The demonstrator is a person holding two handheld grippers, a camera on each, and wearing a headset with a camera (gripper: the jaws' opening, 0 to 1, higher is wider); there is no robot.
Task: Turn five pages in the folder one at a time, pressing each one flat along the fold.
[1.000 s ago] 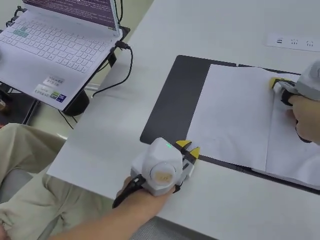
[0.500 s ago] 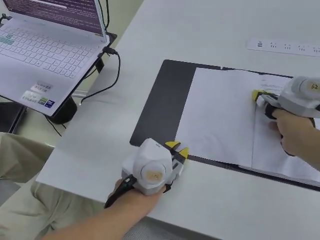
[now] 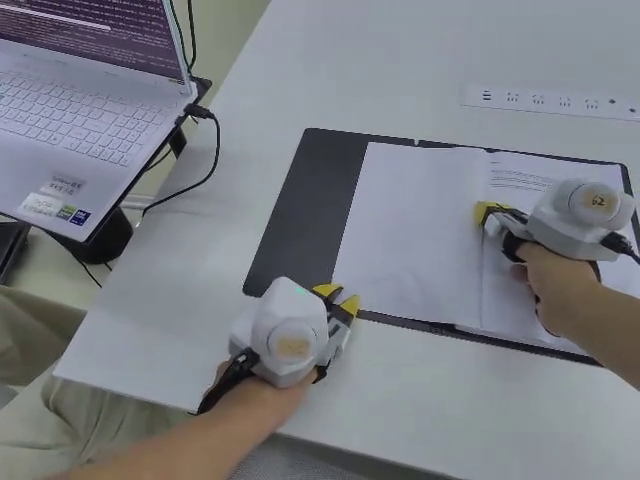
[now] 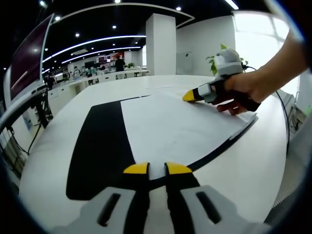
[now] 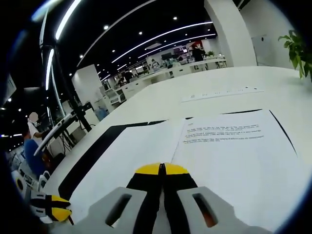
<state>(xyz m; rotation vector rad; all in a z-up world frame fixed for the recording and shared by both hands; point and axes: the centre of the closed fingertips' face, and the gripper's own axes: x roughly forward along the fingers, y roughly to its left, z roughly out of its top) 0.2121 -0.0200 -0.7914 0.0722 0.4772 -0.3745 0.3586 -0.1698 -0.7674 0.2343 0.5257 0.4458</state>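
Observation:
The black folder [image 3: 300, 210] lies open on the white table. A blank white page [image 3: 410, 230] lies turned over on its left half, and a page with printed lines [image 3: 535, 180] lies on the right half. My right gripper [image 3: 487, 212] is shut, its yellow tips pressed on the paper at the fold. The right gripper view shows its tips [image 5: 162, 169] touching over the crease. My left gripper [image 3: 337, 298] rests at the folder's near left edge. Its tips [image 4: 156, 169] stand a narrow gap apart with nothing between them.
An open laptop [image 3: 80, 90] on a stand sits at the far left, with a black cable [image 3: 205, 150] trailing toward the folder. A white power strip [image 3: 550, 100] lies behind the folder. The table's near edge [image 3: 130, 385] runs just left of my left hand.
The head camera has shifted. My right gripper has slid along the fold toward me, staying shut. The left gripper has kept its place at the folder's near edge.

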